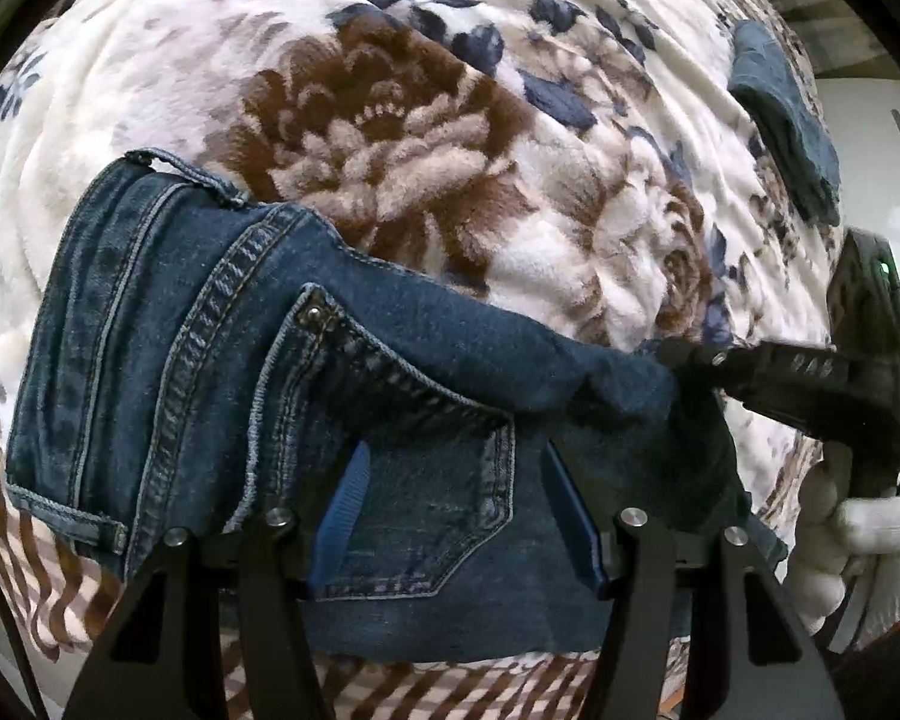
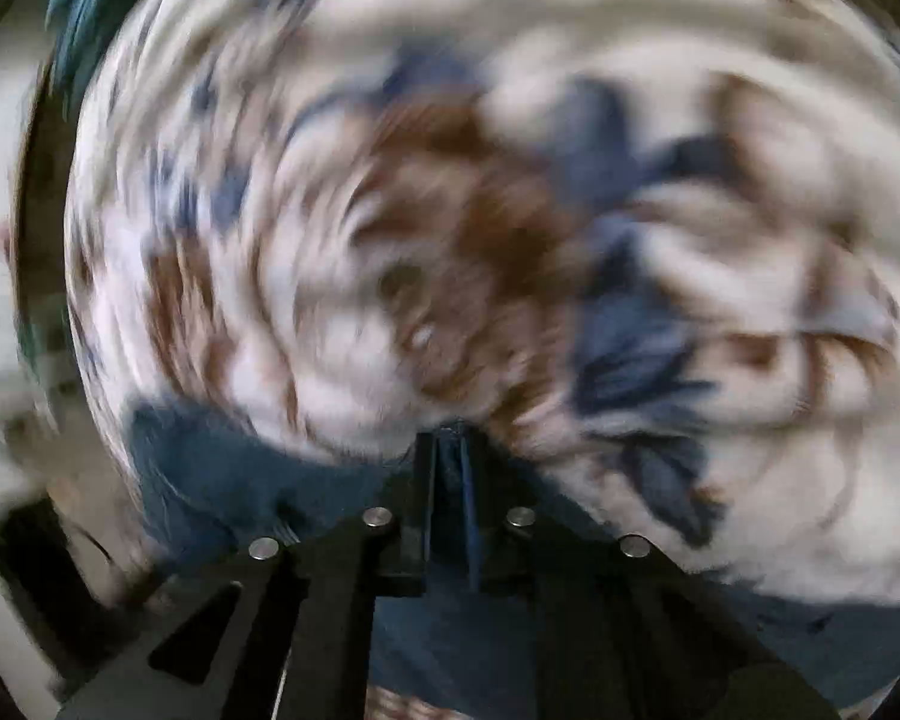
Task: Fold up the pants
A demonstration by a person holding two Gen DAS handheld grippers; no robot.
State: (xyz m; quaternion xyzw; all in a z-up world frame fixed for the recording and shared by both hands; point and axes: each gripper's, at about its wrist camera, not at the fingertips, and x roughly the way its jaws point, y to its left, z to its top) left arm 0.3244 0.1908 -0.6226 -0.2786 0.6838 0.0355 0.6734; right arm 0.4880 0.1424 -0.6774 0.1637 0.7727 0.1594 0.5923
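Observation:
Dark blue jeans [image 1: 222,372] lie folded on a floral blanket [image 1: 390,138], back pocket up. My left gripper [image 1: 456,498] is open, its blue-padded fingers [image 1: 339,516] spread over the pocket area. My right gripper [image 1: 678,354] comes in from the right in the left wrist view, shut on a fold of the denim. In the blurred right wrist view the right gripper [image 2: 448,462] is shut with denim [image 2: 210,456] pinched between its fingers.
Another folded blue garment [image 1: 786,114] lies at the far right of the blanket. A white-gloved hand [image 1: 858,534] holds the right gripper's handle. A striped blanket border [image 1: 48,588] runs along the near edge.

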